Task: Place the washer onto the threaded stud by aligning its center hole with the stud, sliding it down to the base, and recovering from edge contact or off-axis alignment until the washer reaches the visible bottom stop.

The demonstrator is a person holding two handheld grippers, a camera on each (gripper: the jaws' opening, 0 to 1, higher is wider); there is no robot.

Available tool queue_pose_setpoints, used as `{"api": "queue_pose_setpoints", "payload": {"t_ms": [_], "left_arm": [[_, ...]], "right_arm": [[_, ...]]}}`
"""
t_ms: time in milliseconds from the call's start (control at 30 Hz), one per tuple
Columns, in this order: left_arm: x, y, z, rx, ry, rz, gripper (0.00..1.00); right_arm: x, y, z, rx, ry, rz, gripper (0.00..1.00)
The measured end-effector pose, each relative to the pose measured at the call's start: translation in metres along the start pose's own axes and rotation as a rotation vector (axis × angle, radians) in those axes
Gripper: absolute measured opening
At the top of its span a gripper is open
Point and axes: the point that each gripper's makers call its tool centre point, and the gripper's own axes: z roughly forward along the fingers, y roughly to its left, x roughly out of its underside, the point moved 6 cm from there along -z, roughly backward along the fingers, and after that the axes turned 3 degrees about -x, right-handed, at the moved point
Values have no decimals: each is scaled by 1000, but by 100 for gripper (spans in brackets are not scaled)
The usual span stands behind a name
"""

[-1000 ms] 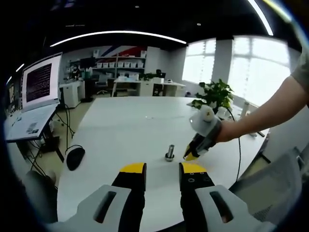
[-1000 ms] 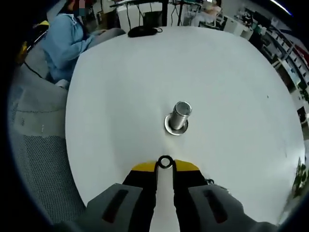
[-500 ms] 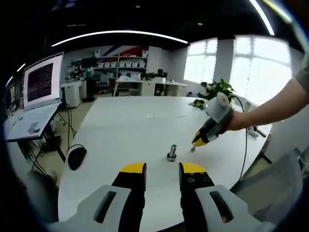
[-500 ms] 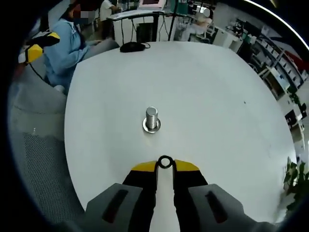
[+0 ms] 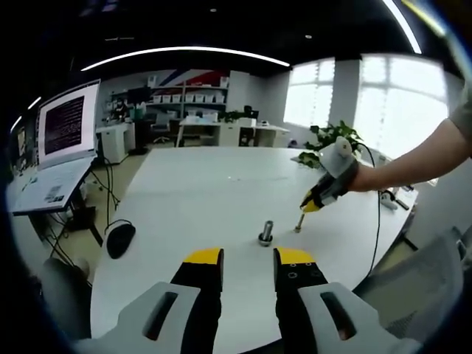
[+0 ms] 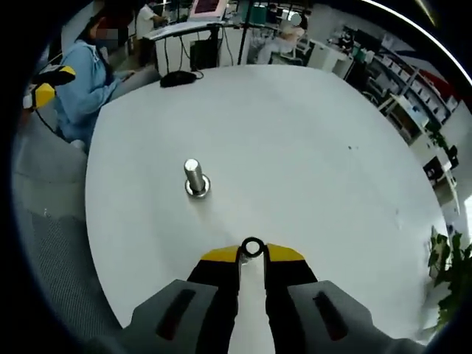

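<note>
Overhead, right gripper [image 6: 252, 251] jaws pinching washer [image 6: 252, 247]; left gripper [image 5: 248, 257] jaws apart, empty; white table [image 6: 310, 162], office.

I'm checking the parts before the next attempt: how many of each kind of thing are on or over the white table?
Threaded stud: 1
Washer, pinched in the right gripper: 1
Computer mouse: 1
Total: 3

left claw [image 5: 248, 258]: yellow tips, black fingers, grey housings | right claw [image 6: 252, 253]: same | light-blue sleeve
</note>
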Motion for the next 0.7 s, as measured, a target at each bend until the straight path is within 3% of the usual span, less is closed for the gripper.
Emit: {"api": "queue_pose_setpoints", "payload": {"t_ms": [700], "left_arm": [[2,-1,1,9,9,-4,25]], "right_arm": [[18,0,2,-7,40,14,14]]}}
